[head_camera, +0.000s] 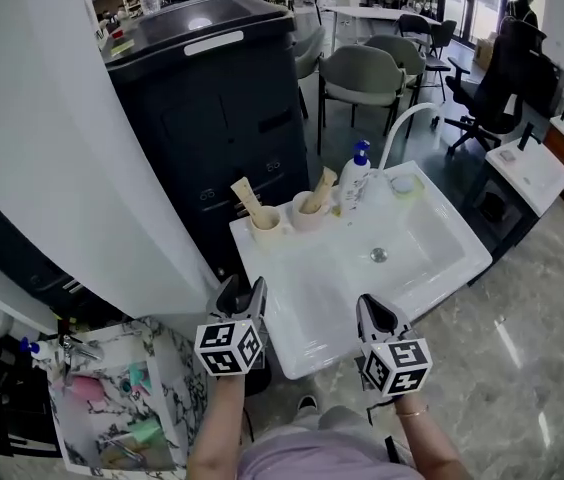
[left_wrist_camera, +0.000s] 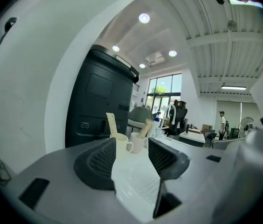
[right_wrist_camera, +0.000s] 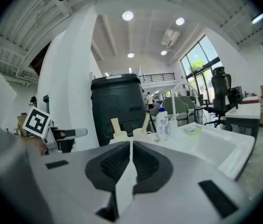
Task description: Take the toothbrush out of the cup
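- I am holding the left gripper over the front edge of the white ceramic washbasin. Its jaws are spread wide with nothing between the pads (the cups are showing through the gap, but well beyond it).
- The right gripper is hovering beside it over the same edge, jaws pressed together on nothing.
- The task's things are standing well ahead of both grippers, on the basin's back left corner. The left cup and the right cup are cream ceramic mugs, set just beside each other.
- The left toothbrush, a pale beige flat-handled stick, is leaning left out of its cup. The right toothbrush, much the same, is leaning right towards the white pump bottle with a blue top.
- I cannot tell which cup the task means, and no bristles are showing.
- I am judging a brush to be light, stiff and rather smooth, so it may slip or swivel in a loose pinch.
- I am planning to take hold on the bare handle above the rim, pads across its flat faces, then draw it out along its lean.
- The cup is looking light enough to tip or ride up (the right gripper could steady it, once opened).
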### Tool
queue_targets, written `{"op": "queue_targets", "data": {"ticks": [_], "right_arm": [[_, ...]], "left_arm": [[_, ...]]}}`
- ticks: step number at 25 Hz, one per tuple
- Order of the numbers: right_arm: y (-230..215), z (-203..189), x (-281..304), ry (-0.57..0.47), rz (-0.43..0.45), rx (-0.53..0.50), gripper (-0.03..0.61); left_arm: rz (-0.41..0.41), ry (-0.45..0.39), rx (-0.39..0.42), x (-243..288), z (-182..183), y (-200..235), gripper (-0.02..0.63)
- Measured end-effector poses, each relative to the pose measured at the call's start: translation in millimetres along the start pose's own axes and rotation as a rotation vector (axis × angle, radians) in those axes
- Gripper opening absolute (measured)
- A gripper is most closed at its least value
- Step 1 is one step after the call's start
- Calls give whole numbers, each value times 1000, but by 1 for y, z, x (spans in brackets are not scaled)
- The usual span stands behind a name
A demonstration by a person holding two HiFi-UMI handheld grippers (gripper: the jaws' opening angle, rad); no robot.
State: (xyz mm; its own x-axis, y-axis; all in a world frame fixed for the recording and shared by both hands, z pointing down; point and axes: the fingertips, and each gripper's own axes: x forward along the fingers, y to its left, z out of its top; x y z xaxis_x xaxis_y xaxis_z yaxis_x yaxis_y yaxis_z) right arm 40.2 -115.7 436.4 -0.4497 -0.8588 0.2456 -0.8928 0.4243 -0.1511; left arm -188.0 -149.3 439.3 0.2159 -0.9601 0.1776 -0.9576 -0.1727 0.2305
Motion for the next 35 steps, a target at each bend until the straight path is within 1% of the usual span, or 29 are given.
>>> {"op": "queue_targets", "data": {"ticks": [2,5,9,16,30,35], "right_arm": [[-1,3,13,6,2,1,20],[-1,6,31,12,10,2,18],[-4,12,57,20,22,-1,17],[-12,22,98,33,60,1,17],[-31,19,161,90,118,25,15],[-34,13,172,110,136,39,14]], "left_arm": [[8,3,-12,13,4,11,204],[23,4,-24,30,9,26,182],[34,1,-31,54,17,40,181],[57,0,-3,96,29,59,181],[91,62,-31,180,24,88,183],[73,95,-68,202,19,93,183]]}}
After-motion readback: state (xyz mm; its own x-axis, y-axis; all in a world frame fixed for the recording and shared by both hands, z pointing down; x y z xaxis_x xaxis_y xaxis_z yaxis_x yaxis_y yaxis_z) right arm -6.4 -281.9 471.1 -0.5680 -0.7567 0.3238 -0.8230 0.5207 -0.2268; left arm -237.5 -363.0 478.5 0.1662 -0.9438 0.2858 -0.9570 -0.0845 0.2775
